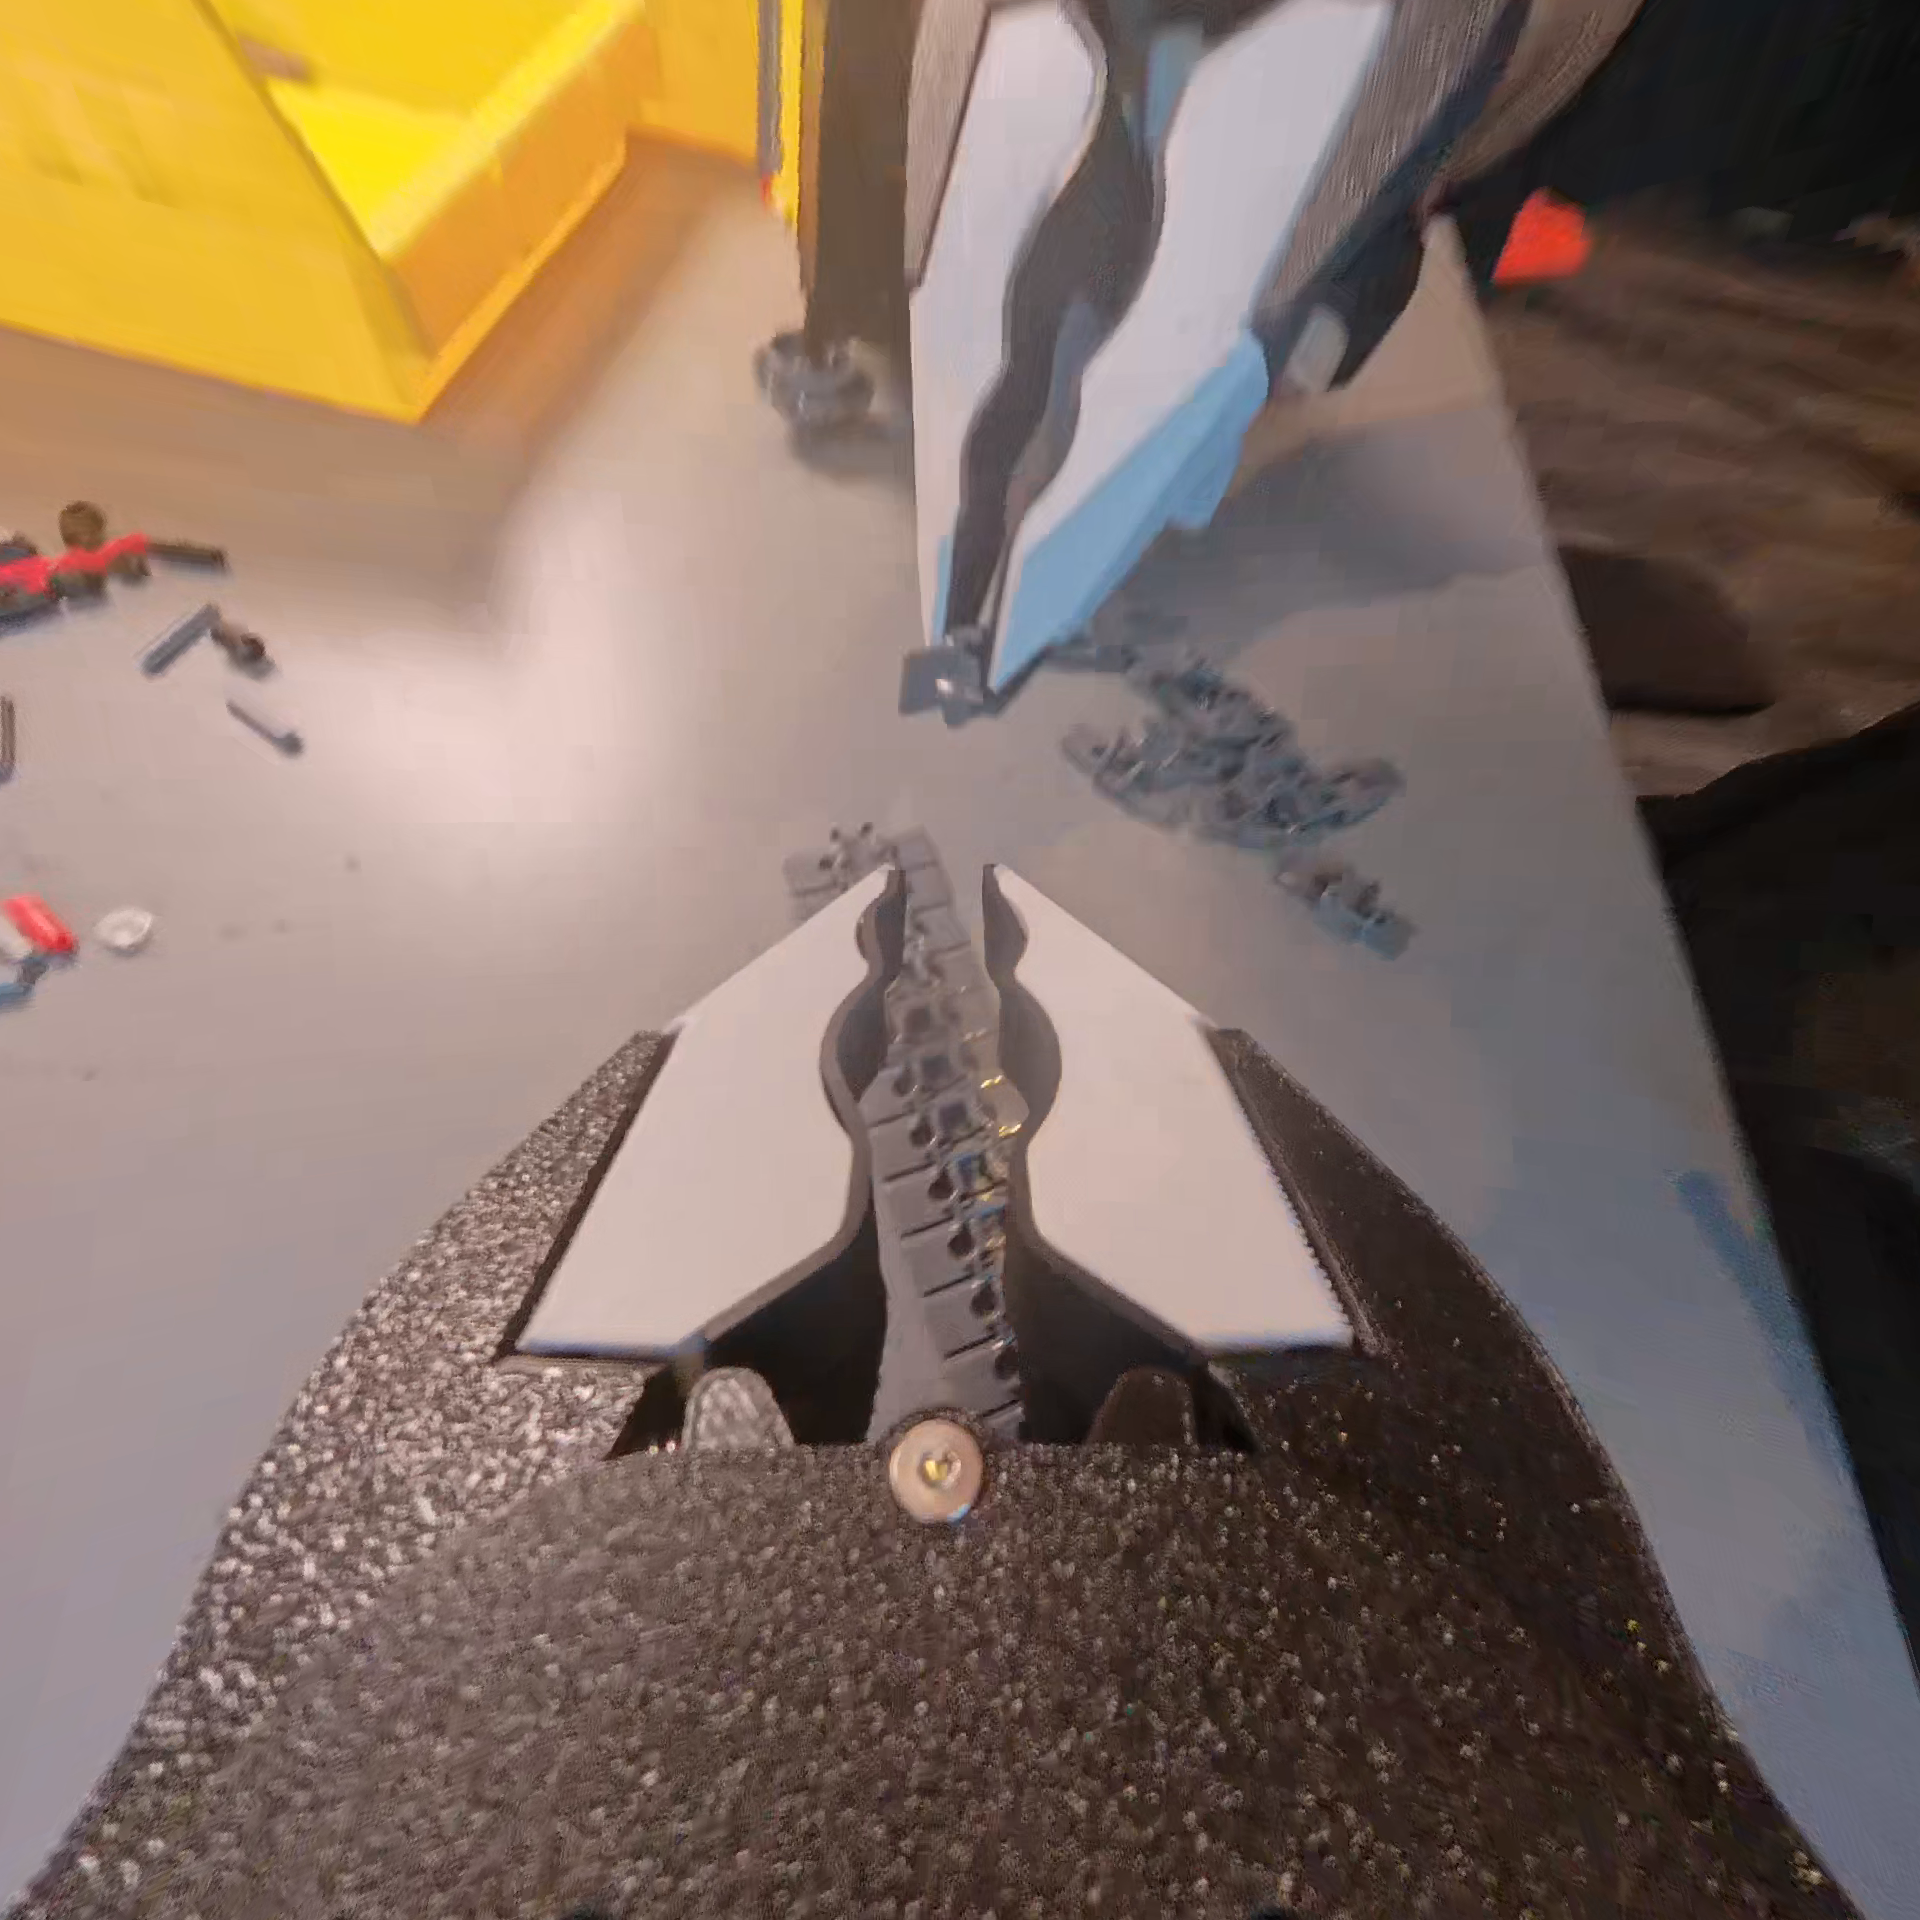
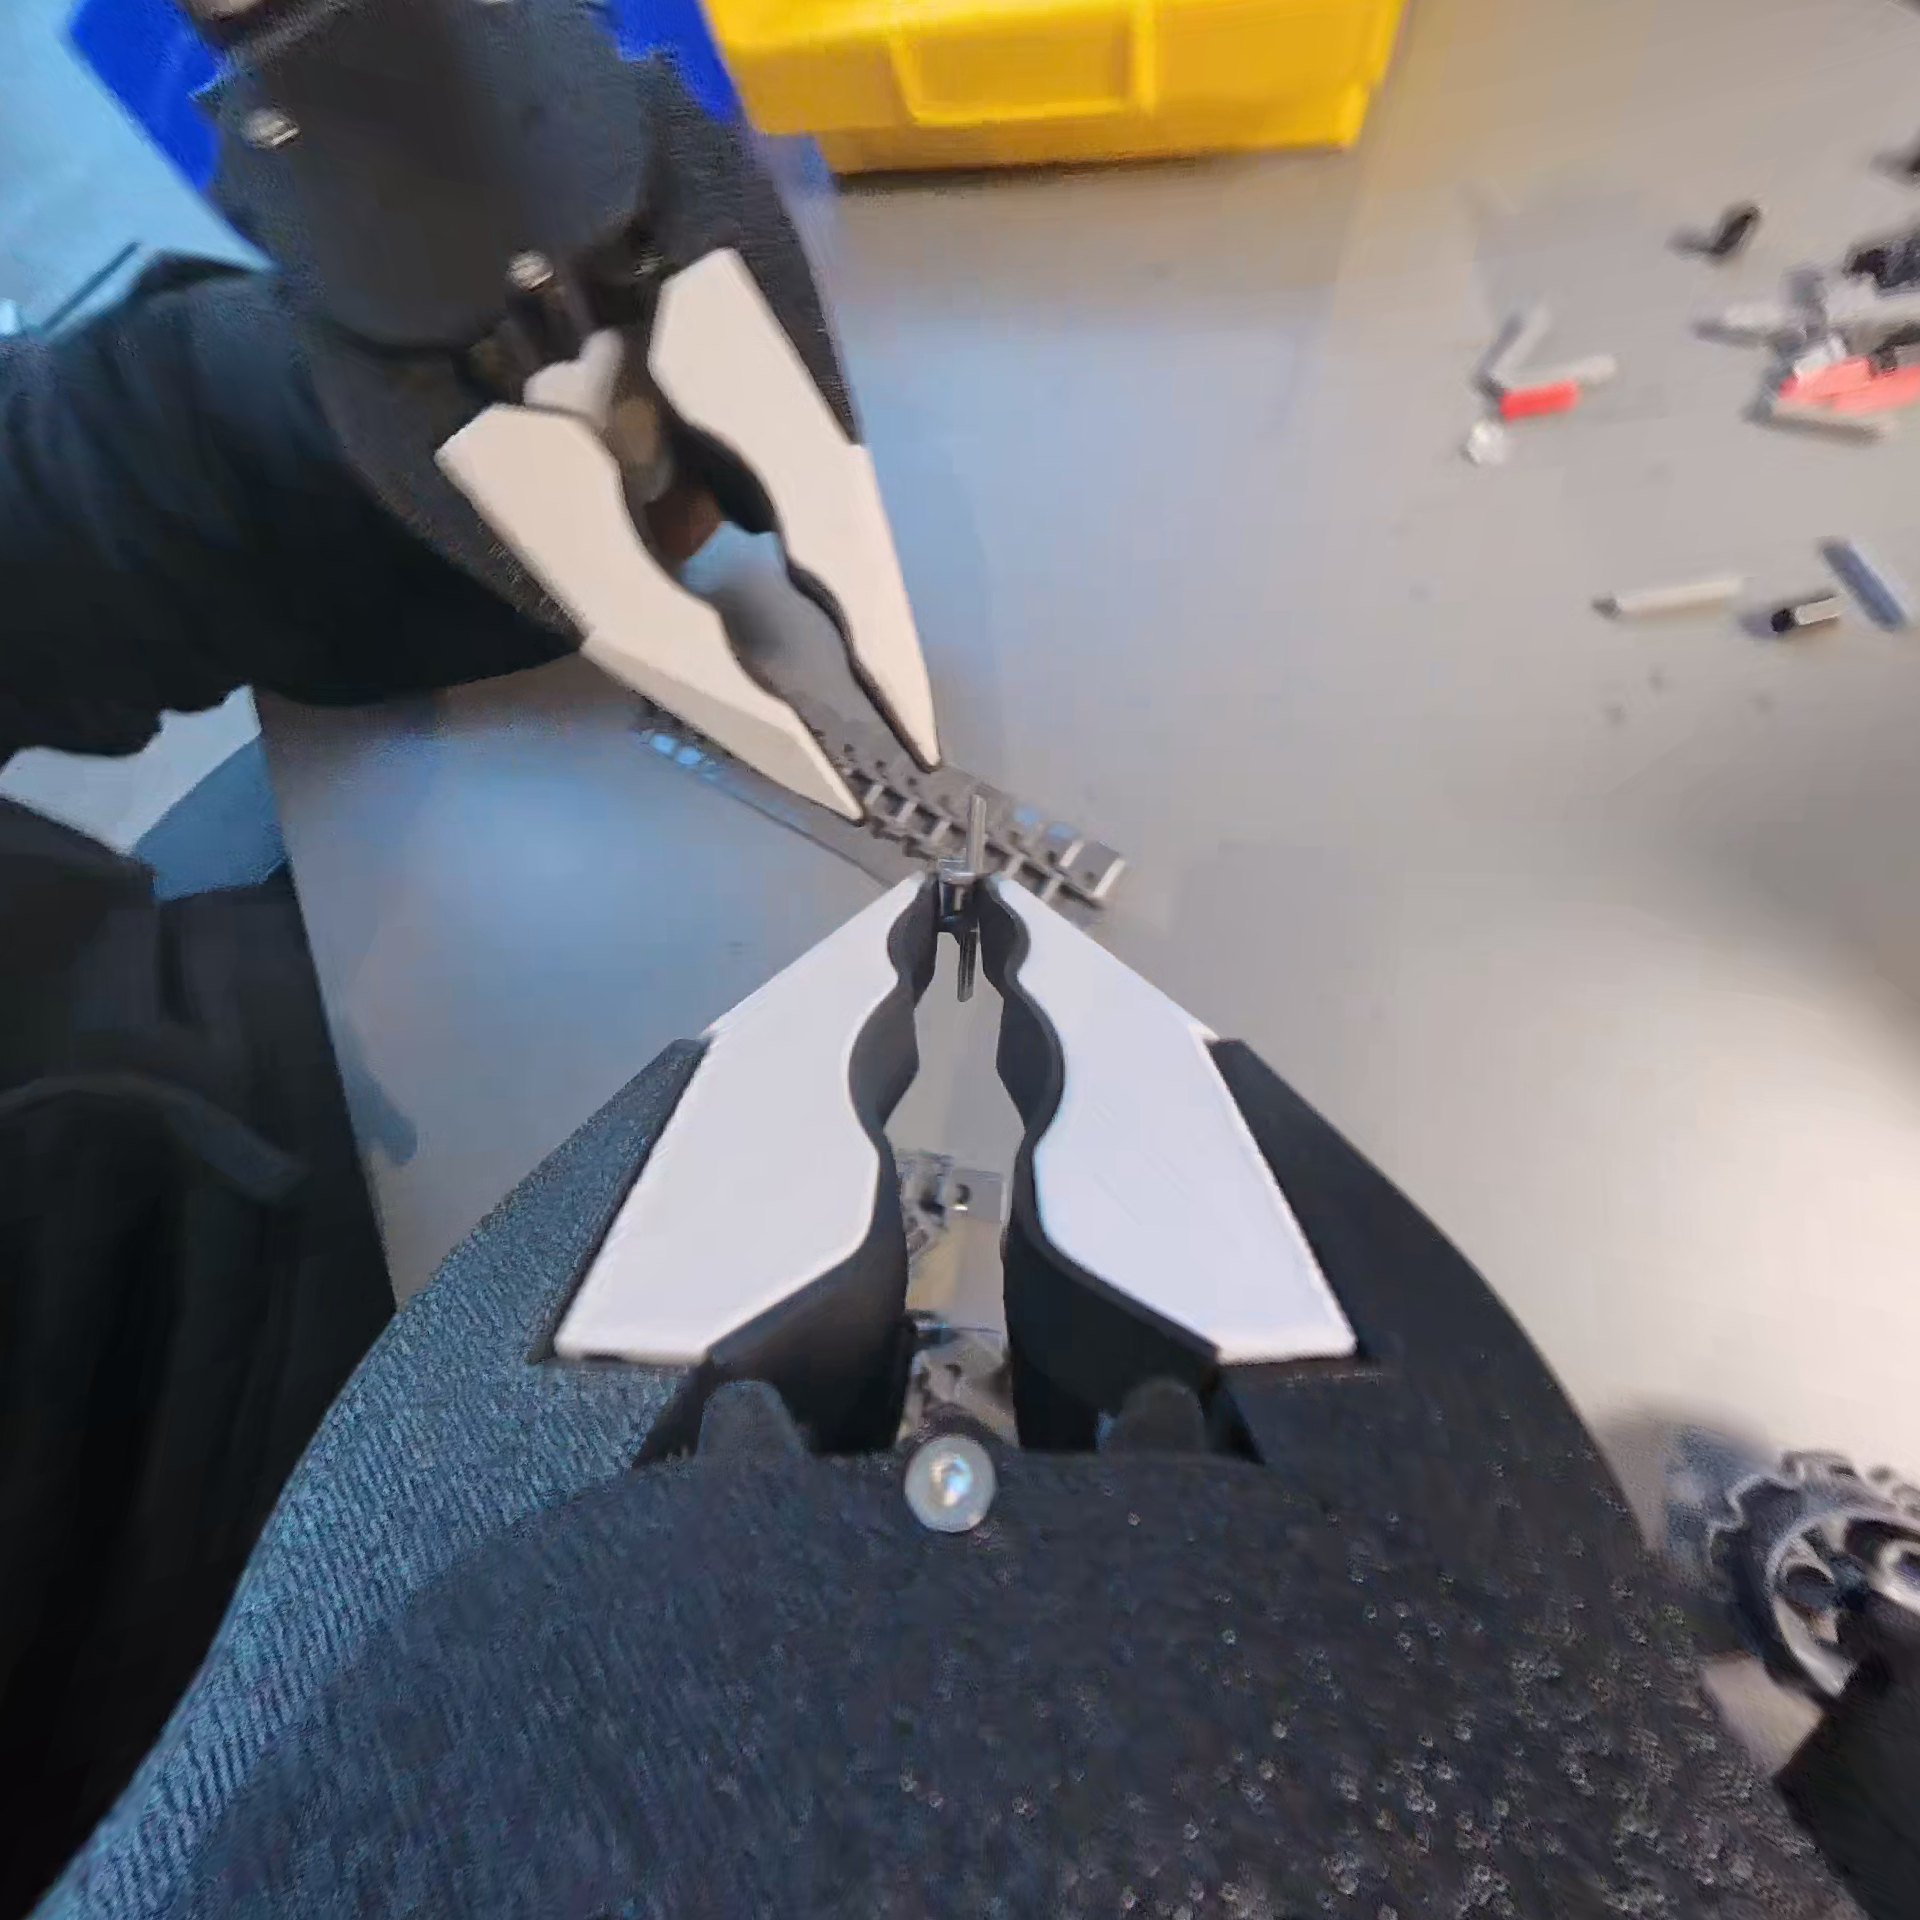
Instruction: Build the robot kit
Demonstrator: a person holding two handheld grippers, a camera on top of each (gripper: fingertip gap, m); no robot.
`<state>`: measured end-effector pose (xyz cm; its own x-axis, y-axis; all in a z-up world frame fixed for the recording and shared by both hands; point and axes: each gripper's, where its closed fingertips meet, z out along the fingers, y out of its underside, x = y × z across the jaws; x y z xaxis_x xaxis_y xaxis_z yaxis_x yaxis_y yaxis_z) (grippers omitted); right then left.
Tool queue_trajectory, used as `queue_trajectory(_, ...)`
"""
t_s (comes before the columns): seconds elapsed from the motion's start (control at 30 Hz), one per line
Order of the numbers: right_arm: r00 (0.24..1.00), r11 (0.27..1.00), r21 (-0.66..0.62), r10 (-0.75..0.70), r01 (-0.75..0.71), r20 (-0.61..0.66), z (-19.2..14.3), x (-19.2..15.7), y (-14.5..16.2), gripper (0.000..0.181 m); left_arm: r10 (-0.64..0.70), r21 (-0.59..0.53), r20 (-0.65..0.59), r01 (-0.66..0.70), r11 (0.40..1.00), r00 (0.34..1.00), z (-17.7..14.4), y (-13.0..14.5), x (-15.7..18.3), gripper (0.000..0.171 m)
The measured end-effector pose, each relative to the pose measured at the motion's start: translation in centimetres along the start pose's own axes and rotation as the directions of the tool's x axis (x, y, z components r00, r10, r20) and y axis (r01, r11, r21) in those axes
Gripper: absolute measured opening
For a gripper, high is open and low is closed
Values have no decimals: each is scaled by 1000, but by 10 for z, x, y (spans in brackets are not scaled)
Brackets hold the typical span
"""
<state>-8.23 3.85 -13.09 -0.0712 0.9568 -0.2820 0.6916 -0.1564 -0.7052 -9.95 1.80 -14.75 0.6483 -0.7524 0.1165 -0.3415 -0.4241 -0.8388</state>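
My left gripper (image 1: 940, 878) is shut on a black chain of track links (image 1: 935, 1049) that runs along the gap between its fingers and sticks out past the tips. In the right wrist view the left gripper (image 2: 899, 790) holds this chain (image 2: 1049, 847) low over the grey table (image 2: 1351, 935). My right gripper (image 2: 961, 888) is shut on a single small dark link (image 2: 968, 935), held upright at the tips, right at the chain's free end. In the left wrist view the right gripper (image 1: 951, 675) hangs above and beyond the left tips.
A pile of loose dark links (image 1: 1236, 769) lies on the table to the right. Red and grey small parts (image 2: 1808, 384) lie scattered farther off. A yellow bin (image 2: 1039, 83) stands at the back, a blue one (image 2: 145, 83) beside it. A dark toothed wheel (image 2: 1829, 1558) sits near the table edge. My left and right fingertips are right by each other. My right gripper's tips are some 15 centimetres from the dark toothed wheel (image 2: 1829, 1558). Look for it in the left wrist view (image 1: 811, 379) too.
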Motion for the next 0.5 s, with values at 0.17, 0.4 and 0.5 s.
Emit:
queue_trajectory(0.17,981,977,-94,191,-192,-19,18,26,13,6,11,-129,68,-3,992,998,20,17,-7,18)
queue_trajectory(0.4,952,940,-154,304,-304,-27,32,34,23,6,42,-205,156,-10,979,987,43,18,-18,21)
queue_trajectory(0.5,947,934,-155,318,-321,-46,33,36,25,6,34,-200,187,4,980,982,45,17,-20,16)
